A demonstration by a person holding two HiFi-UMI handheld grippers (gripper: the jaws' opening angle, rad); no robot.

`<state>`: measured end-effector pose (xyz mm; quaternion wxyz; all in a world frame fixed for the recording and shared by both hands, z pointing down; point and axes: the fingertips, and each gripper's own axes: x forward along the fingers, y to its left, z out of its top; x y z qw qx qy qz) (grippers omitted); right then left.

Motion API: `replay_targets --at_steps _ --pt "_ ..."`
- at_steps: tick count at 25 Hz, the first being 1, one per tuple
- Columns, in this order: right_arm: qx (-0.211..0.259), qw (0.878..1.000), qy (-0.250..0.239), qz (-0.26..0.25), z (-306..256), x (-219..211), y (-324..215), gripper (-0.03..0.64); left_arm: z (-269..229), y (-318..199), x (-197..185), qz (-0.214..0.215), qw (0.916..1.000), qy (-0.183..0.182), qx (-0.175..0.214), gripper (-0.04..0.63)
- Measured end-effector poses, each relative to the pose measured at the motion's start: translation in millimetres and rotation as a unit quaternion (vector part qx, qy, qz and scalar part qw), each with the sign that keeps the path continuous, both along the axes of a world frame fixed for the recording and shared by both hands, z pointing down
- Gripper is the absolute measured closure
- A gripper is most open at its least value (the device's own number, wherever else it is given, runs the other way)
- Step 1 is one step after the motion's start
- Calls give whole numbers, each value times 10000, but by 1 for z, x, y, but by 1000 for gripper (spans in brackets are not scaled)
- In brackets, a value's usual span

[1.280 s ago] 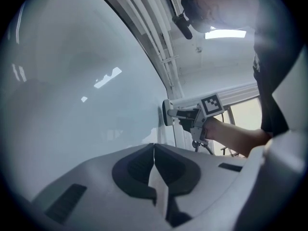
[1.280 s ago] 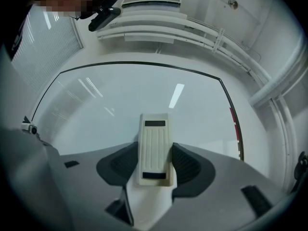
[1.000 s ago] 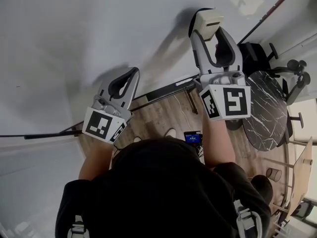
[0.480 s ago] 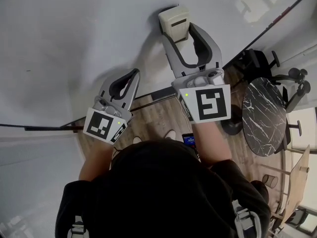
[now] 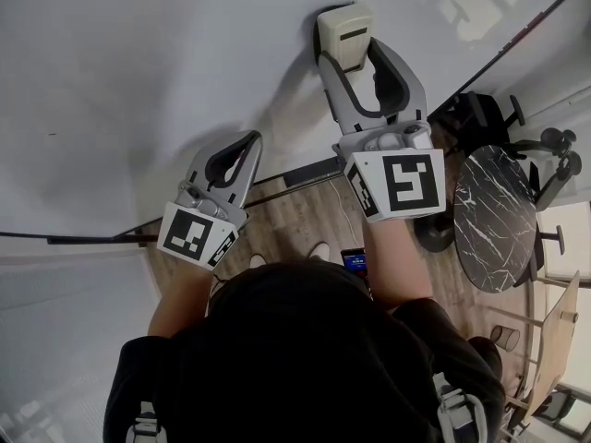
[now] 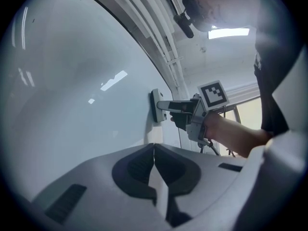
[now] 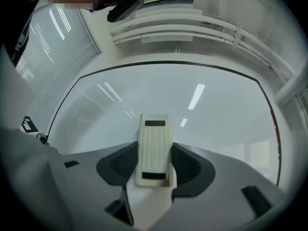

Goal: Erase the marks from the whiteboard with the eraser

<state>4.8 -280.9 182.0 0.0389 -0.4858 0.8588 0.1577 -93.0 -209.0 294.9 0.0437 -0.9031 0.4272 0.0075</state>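
Observation:
A cream eraser (image 5: 343, 33) is pressed flat against the whiteboard (image 5: 138, 72), and my right gripper (image 5: 349, 55) is shut on it. In the right gripper view the eraser (image 7: 154, 149) stands upright between the two dark pads, against the board (image 7: 202, 109). My left gripper (image 5: 244, 142) hangs lower and to the left, shut on nothing, its tips close to the board. From the left gripper view (image 6: 154, 150) the eraser (image 6: 156, 106) shows flat on the board (image 6: 72, 90). A tiny dark speck (image 5: 52, 135) sits far left on the board.
The board's black frame (image 5: 83, 239) runs along its lower edge. Below lies a wooden floor (image 5: 295, 220) with a round marble table (image 5: 494, 220), black office chairs (image 5: 545, 146) and a phone (image 5: 354, 259). Window blinds (image 7: 53, 57) hang left of the board.
The right gripper swept the eraser left and up across the board, then back a little to the right. The left gripper has stayed still.

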Motion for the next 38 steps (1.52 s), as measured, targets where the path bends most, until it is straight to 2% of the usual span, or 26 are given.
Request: replay_targets --at_steps 4,11,20,26,32,38 --pt "-87 9998 -114 139 5 12 -10 397 6 -3 -3 46 10000 0 -18 589" --pt "-347 9963 -527 590 10 76 -32 397 5 -6 11 119 9999 -41 -32 590" --pt "-564 9899 -744 1064 28 135 -57 397 10 -12 25 157 9998 -89 -98 589" --pt "-677 9843 -626 1503 45 177 -69 397 14 -11 33 147 9996 -140 -172 589" --pt "-716 9825 -551 1629 49 199 -66 397 15 -7 36 147 9993 -206 -259 590" --pt "-656 9837 -800 1471 45 208 -44 396 19 -9 40 213 9991 -237 -268 589"
